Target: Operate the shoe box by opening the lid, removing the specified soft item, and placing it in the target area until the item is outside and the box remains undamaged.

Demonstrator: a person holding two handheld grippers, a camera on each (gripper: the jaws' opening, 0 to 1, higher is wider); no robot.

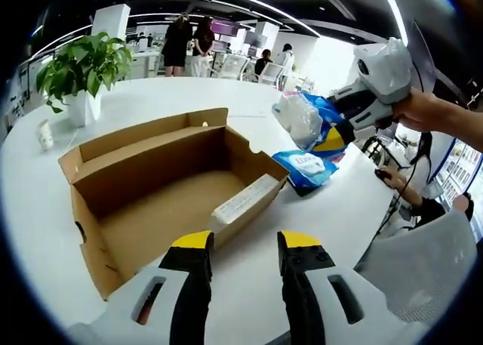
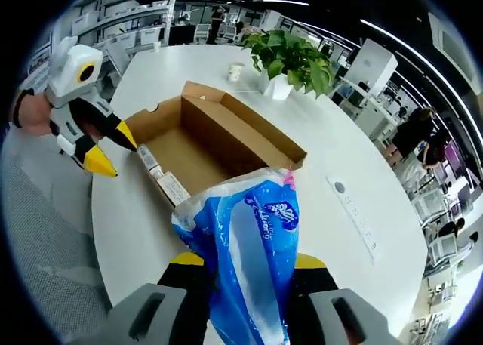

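Observation:
The cardboard shoe box (image 1: 151, 160) lies open on the white table, its inside bare and a labelled side flap (image 1: 245, 201) folded outward. My left gripper (image 1: 245, 243) hovers open just in front of that flap, holding nothing. At the upper right, my right gripper (image 1: 326, 127) is shut on a soft blue-and-white tissue pack (image 1: 302, 118), held in the air beyond the box. In the right gripper view the pack (image 2: 249, 247) sits between the jaws of the right gripper (image 2: 249, 262), above the box (image 2: 241, 141); the left gripper (image 2: 113, 150) is at the box's left.
A second blue pack (image 1: 306, 167) lies on the table right of the box. A potted plant (image 1: 83, 66) and small cup (image 1: 45, 133) stand behind it. A white power strip (image 2: 355, 217) lies on the table. People stand in the office behind.

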